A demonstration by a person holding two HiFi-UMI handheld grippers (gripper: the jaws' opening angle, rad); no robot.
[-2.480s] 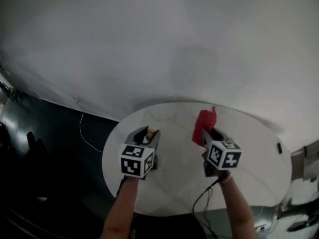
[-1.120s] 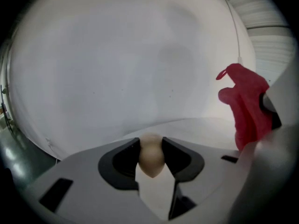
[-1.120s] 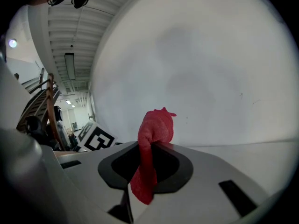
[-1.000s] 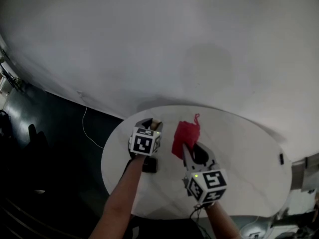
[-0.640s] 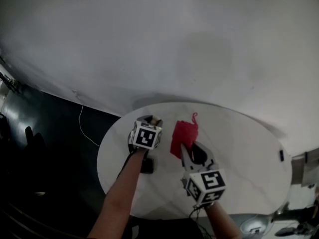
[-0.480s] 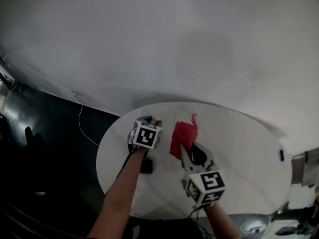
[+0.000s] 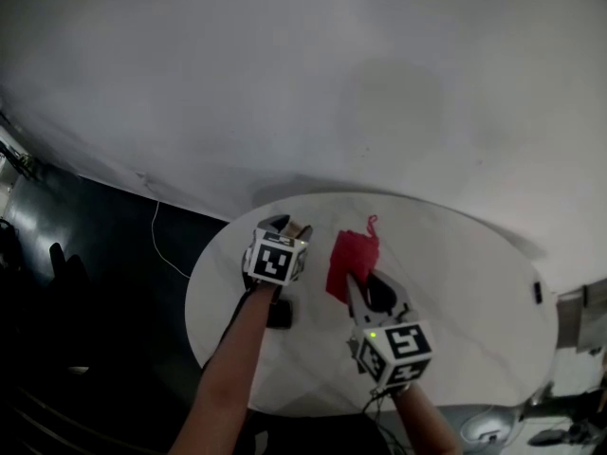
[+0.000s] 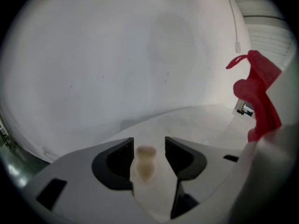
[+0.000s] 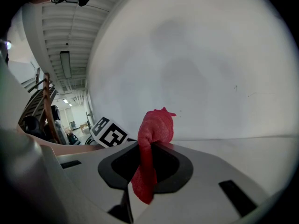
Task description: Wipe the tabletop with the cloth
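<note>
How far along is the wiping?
Done: the right gripper is shut on the cloth. In hand: the left gripper has its jaws opening around a small beige object. Left: the cloth looks raised off the table, so wiping remains.

Cloth (image 7: 352, 258): red, soft fabric, matt, slightly fuzzy. Worktop (image 7: 474, 292): white, smooth, hard, faint marble veining, low sheen. Wall (image 7: 285, 83): white, matt, smooth.

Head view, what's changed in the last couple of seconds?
The right tongs carried the red cloth left and nearer the person, staying shut on it. The left tongs moved forward and are now opening, with a small beige object between them. The table stayed put.
</note>
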